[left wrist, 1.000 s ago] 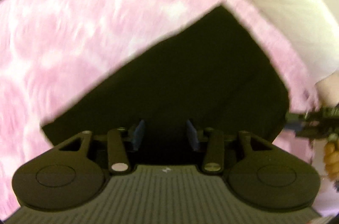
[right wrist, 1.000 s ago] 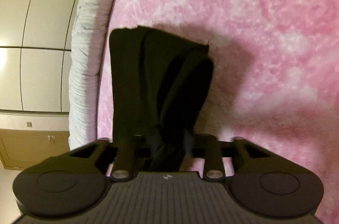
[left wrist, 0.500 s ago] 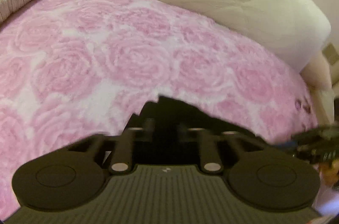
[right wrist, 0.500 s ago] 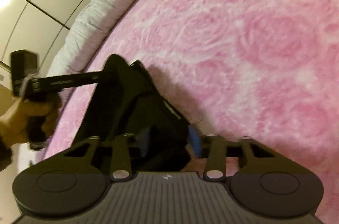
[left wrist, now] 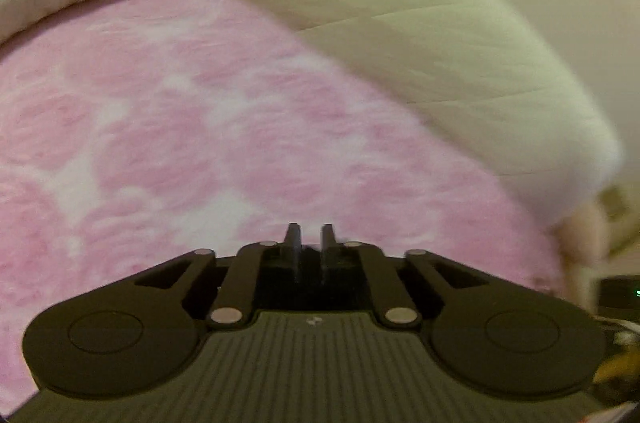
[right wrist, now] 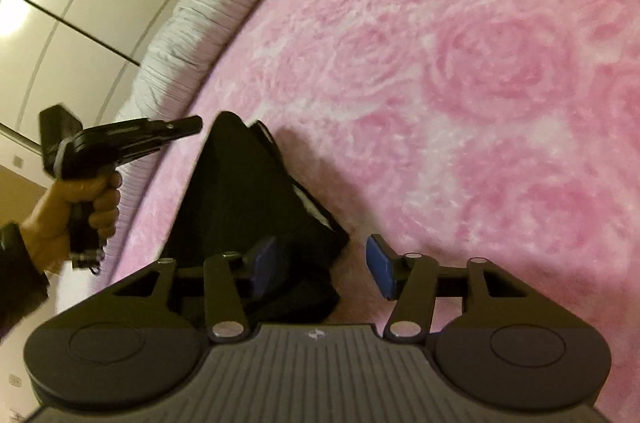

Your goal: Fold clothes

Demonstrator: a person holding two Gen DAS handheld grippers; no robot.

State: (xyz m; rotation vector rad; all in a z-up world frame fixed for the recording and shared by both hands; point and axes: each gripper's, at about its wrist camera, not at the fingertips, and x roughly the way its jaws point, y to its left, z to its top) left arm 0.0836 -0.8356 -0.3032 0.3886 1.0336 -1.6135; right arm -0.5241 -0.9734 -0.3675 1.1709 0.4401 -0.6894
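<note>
A black garment (right wrist: 240,191) lies folded in a wedge shape on the pink rose-patterned blanket (right wrist: 460,95). My right gripper (right wrist: 322,261) is open just above its near end; the left blue pad (right wrist: 264,259) is over the cloth and the right pad is over bare blanket. Nothing is held. In the right wrist view my left gripper (right wrist: 196,124) is held in a hand (right wrist: 80,199), raised to the left of the garment and clear of it. The left wrist view is blurred and shows the left gripper (left wrist: 311,239) shut, with only blanket (left wrist: 200,143) ahead.
A white ribbed pillow (right wrist: 192,23) runs along the blanket's left edge, with wardrobe doors (right wrist: 60,3) beyond it. A cream quilted duvet (left wrist: 420,43) lies along the far side. A dark device with a green light (left wrist: 620,295) sits at the right.
Both grippers have let go of the black garment, which now rests folded on the blanket. The right gripper has opened. The left gripper has lifted away to the left.
</note>
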